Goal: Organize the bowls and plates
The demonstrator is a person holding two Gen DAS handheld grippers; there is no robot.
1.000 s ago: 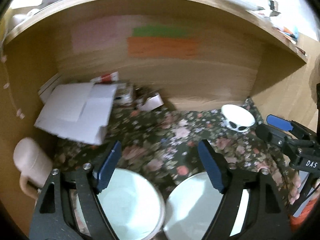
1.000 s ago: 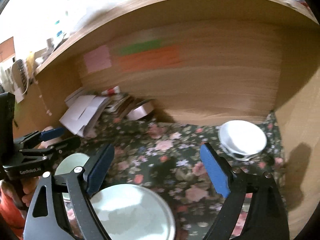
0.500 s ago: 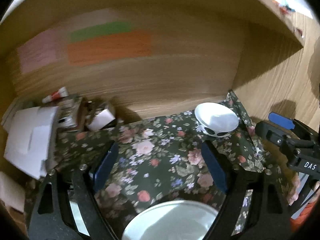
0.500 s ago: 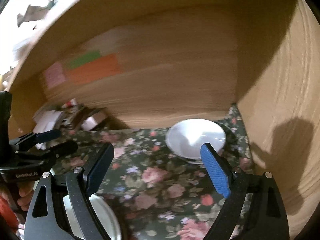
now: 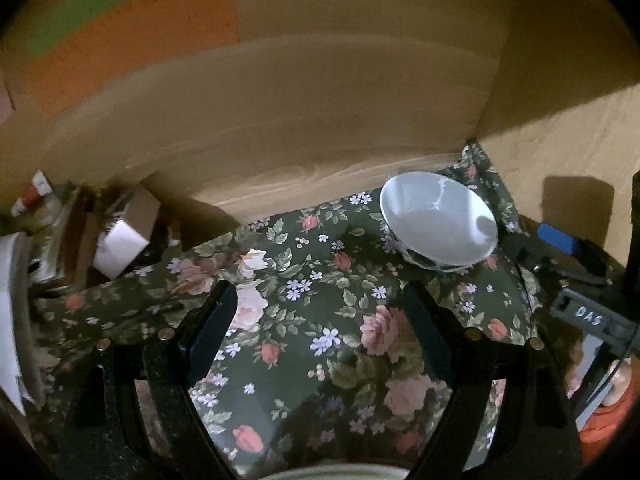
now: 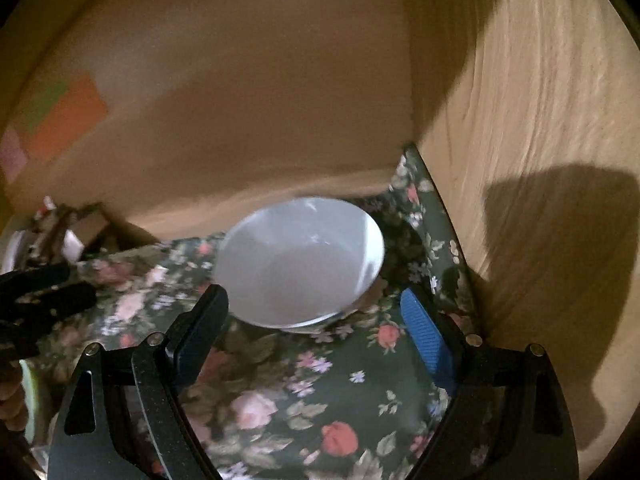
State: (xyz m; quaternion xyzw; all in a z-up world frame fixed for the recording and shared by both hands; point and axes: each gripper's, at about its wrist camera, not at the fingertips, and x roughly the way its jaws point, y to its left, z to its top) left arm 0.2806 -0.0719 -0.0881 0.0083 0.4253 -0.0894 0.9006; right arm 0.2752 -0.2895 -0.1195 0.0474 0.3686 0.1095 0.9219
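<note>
A white bowl (image 5: 438, 226) with a dark pattern on its outside stands on the floral cloth (image 5: 320, 344), near the back right corner of the wooden niche. My right gripper (image 6: 314, 308) is open just in front of the bowl (image 6: 300, 260). The bowl's near rim shows between the fingertips, and the blue pads (image 6: 424, 336) stand clear of it. My left gripper (image 5: 320, 312) is open over bare cloth, to the left of the bowl and short of it, with nothing between its fingers. A pale plate rim (image 5: 332, 474) peeks in at the bottom edge.
The niche's wooden back wall (image 5: 320, 112) and right side wall (image 6: 540, 160) close in behind and beside the bowl. Boxes and papers (image 5: 120, 240) crowd the back left. Orange and green sheets (image 5: 132, 36) are stuck on the back wall. The other gripper (image 5: 568, 252) is at the right edge.
Both grippers have moved forward, to the right and lower toward the bowl, which now looks much larger. The two plates have slid out of view below. Both grippers stay open.
</note>
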